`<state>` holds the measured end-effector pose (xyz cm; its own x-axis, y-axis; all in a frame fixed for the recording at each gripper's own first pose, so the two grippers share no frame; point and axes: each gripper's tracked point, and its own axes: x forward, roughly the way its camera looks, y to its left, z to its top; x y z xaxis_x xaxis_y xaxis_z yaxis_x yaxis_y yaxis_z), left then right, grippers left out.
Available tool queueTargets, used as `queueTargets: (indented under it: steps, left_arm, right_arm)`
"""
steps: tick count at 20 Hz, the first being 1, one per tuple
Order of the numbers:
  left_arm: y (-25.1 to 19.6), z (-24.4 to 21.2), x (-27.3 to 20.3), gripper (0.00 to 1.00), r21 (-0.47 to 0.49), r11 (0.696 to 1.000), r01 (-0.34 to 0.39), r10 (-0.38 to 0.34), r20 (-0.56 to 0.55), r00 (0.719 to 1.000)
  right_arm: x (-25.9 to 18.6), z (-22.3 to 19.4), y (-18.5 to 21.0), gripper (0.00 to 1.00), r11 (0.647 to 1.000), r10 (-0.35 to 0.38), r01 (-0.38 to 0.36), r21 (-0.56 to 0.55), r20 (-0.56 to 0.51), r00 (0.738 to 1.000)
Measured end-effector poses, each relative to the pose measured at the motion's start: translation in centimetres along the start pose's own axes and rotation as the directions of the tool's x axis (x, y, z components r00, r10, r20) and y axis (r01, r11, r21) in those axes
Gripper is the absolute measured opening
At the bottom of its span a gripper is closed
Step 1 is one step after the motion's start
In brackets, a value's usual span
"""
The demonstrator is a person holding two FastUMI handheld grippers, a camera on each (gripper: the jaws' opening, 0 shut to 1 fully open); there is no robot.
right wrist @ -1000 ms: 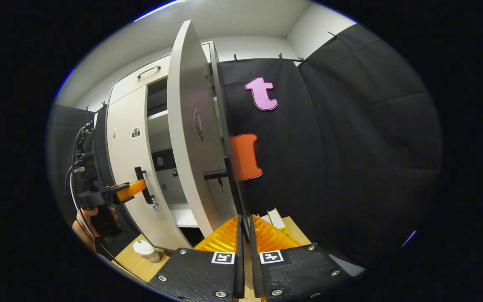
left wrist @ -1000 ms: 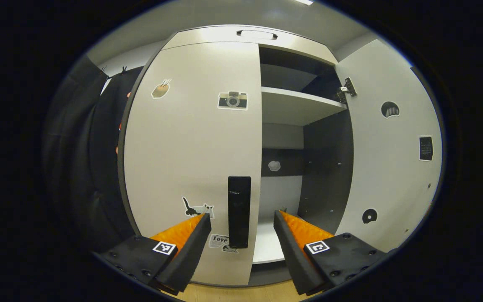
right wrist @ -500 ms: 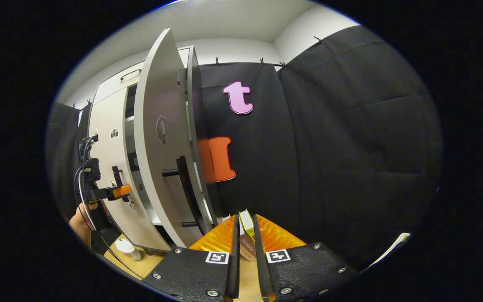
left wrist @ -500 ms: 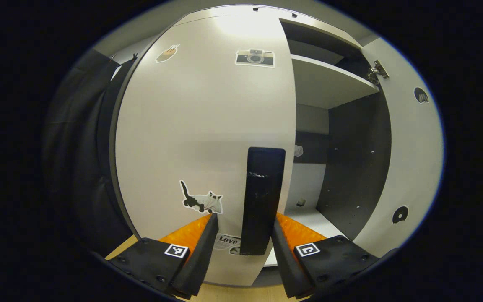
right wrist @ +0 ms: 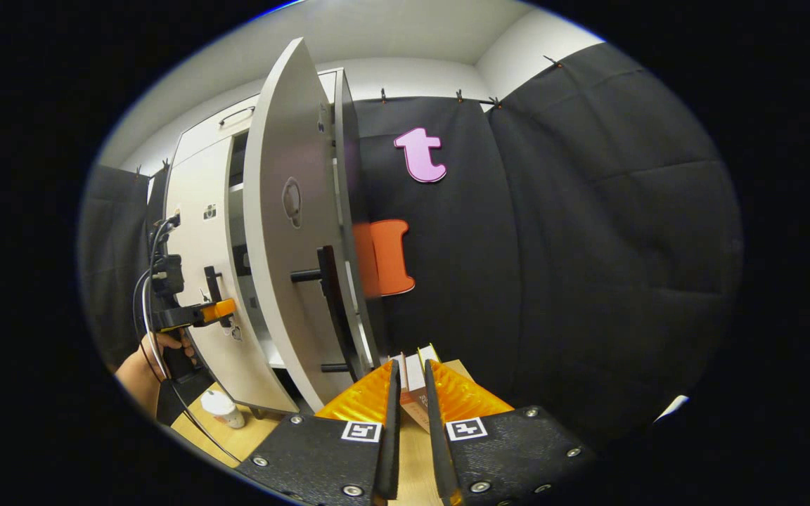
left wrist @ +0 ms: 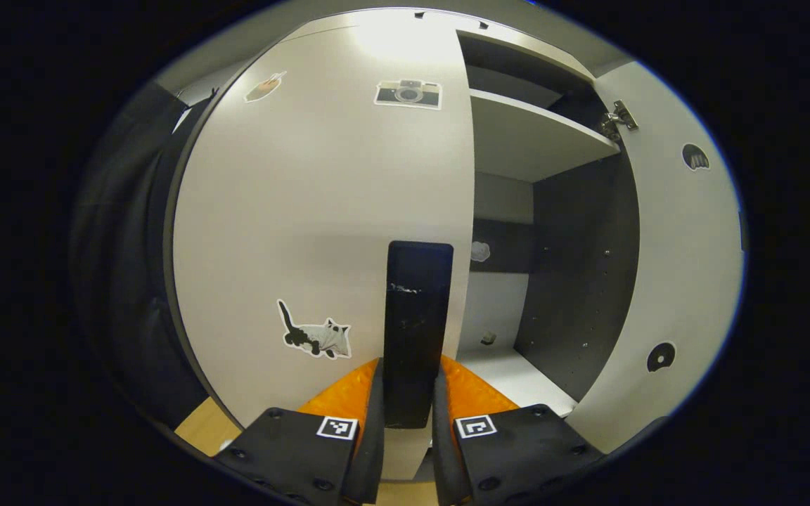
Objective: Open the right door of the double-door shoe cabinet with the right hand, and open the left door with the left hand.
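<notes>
Shoe cabinet (left wrist: 517, 140) stands pale with a dark interior, 2 doors. Right door (right wrist: 285, 281) is swung wide open, seen nearly edge-on in the right gripper view; in the left gripper view its inner face (left wrist: 679, 281) runs down the right side with a hinge (left wrist: 616, 116) at the top. Left door (left wrist: 320, 225) sits shut or close to it, I can't tell which from this angle, its free edge meeting the open bay. Inside the bay, 1 pale shelf (left wrist: 531, 137) up high and a pale floor panel (left wrist: 517, 369) at the bottom. Wood-tone tabletop (right wrist: 250, 439) under the cabinet. Left door's black bar handle (left wrist: 418, 330) stands upright near the door's free edge. Left gripper (left wrist: 408, 407) has both fingers closed in tight on the lower part of that handle, 1 on each side, touching it. From the right gripper view the same gripper (right wrist: 219, 309) is at the left door's handle, with a hand (right wrist: 155, 351) holding its grip below. Right gripper (right wrist: 408, 393) is off the right door, just beside its edge, fingers near-closed with a slim gap and gripping nothing; the right door's black handle (right wrist: 331, 309) is clear of it. A small box (right wrist: 415, 372) lies on the table beyond the fingertips. A white cup (right wrist: 222, 409) stands on the table by the cabinet's foot. Stickers on the left door: a camera (left wrist: 408, 93) high, a cat (left wrist: 315, 336) low.
</notes>
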<state>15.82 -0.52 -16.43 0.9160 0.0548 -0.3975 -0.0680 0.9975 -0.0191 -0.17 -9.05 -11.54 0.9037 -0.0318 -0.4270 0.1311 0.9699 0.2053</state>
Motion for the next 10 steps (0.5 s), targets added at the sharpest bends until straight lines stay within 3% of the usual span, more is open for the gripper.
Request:
queueTargets:
  steps: [4, 7, 8, 10]
  left_arm:
    - [0.0, 0.0, -0.3, 0.31, -0.026, 1.0, 0.01, -0.01, -0.001, 1.0]
    - [0.4, 0.0, -0.6, 0.31, 0.0, 0.999, -0.054, 0.054, -0.01, 0.998]
    - [0.4, 0.0, -0.6, 0.27, -0.008, 0.998, -0.065, 0.065, -0.002, 0.998]
    - [0.6, 0.0, -1.1, 0.27, -0.03, 0.997, -0.076, 0.076, 0.001, 0.997]
  right_arm:
    - [-0.9, 0.0, 0.1, 0.25, 1.0, 0.025, -0.025, 0.004, 0.001, 1.0]
    - [-1.4, 0.4, 0.4, 0.47, 0.999, 0.051, -0.051, -0.013, 0.017, 0.999]
    - [-1.6, 0.3, 0.7, 0.56, 0.998, 0.067, -0.067, -0.018, 0.019, 0.998]
    - [-2.0, 0.1, 0.8, 0.49, 0.996, 0.087, -0.086, -0.038, 0.025, 0.996]
